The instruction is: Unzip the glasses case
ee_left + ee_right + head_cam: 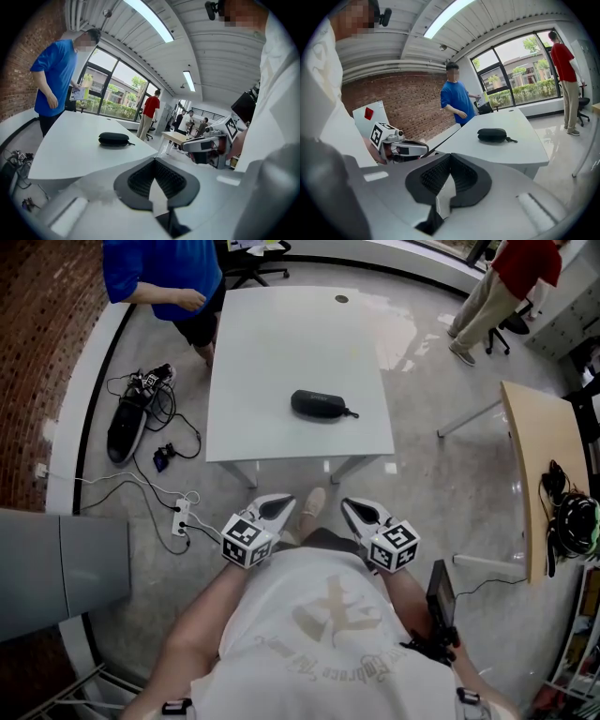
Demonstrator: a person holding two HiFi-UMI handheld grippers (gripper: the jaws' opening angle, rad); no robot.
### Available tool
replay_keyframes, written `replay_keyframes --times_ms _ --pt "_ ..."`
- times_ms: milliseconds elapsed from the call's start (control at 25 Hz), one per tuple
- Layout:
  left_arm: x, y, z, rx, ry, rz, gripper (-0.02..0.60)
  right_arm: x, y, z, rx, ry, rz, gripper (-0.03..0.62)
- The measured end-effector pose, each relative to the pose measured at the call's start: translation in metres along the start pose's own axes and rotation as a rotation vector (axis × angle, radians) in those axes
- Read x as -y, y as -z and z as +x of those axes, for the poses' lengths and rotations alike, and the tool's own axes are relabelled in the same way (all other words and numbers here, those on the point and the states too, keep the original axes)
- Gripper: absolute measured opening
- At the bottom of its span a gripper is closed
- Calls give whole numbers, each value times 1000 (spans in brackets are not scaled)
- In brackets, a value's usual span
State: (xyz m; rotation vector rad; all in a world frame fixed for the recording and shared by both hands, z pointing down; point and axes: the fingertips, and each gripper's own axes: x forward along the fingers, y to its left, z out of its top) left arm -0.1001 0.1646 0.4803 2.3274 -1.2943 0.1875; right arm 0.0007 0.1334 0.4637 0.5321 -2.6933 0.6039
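The black glasses case [317, 404] lies zipped up in the middle of the white table [272, 343], its pull tab at the right end. It also shows in the left gripper view [113, 138] and the right gripper view [492, 135]. Both grippers hover close to my body, short of the table's near edge and well apart from the case. My left gripper [278, 505] [157, 176] is shut with nothing in it. My right gripper [354, 510] [447, 176] is likewise shut and empty. Each gripper sees the other beside it.
A person in blue [164, 277] stands at the table's far left corner, and one in red [511, 277] stands far right. Cables and a power strip [178, 517] lie on the floor at left, next to a grey cabinet [56, 568]. A wooden desk [539, 465] stands at right.
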Motion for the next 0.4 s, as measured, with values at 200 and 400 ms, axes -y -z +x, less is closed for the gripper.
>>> replay_keyframes --times_ms 200,400 --pt "1 9 -2 -18 -5 -16 6 -4 7 1 -12 -14 3 8" --pt "7 12 -4 -23 7 -14 6 -8 6 0 -21 -19 -4 8"
